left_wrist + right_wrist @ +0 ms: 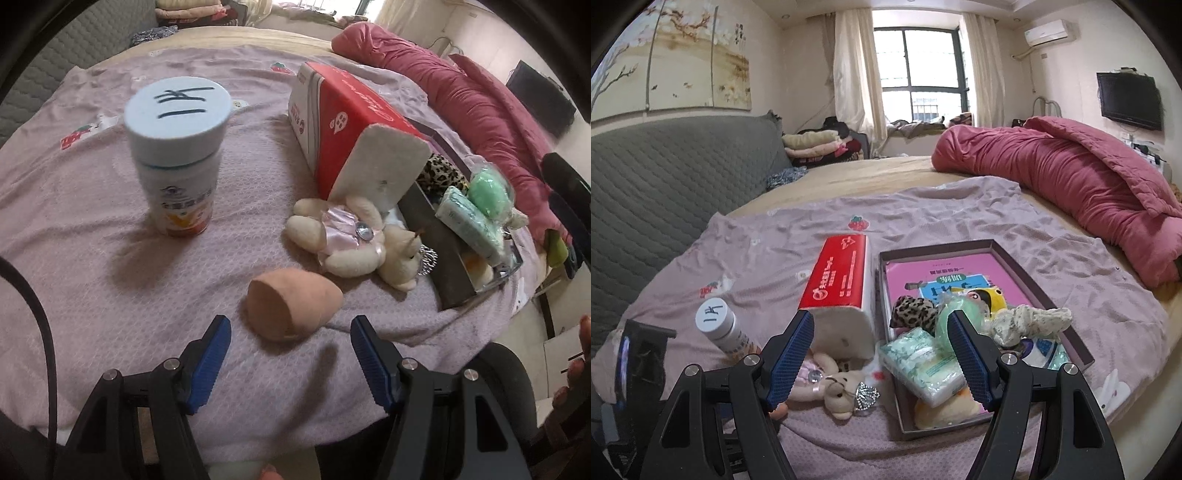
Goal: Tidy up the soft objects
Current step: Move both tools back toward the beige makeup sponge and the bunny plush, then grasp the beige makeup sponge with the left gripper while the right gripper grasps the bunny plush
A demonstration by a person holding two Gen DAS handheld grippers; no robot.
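Here, left gripper (pixel 291 341) jaws wide, empty, just short of peach sponge (pixel 291 304), right gripper (pixel 881 354) likewise.

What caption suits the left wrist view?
Open left gripper hovers over a beige makeup sponge beside a plush bunny on the bedspread.

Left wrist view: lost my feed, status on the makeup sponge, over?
Left gripper open, empty. Right gripper open, empty. Makeup sponge on the bedsheet, just ahead of left fingertips. Nothing between.
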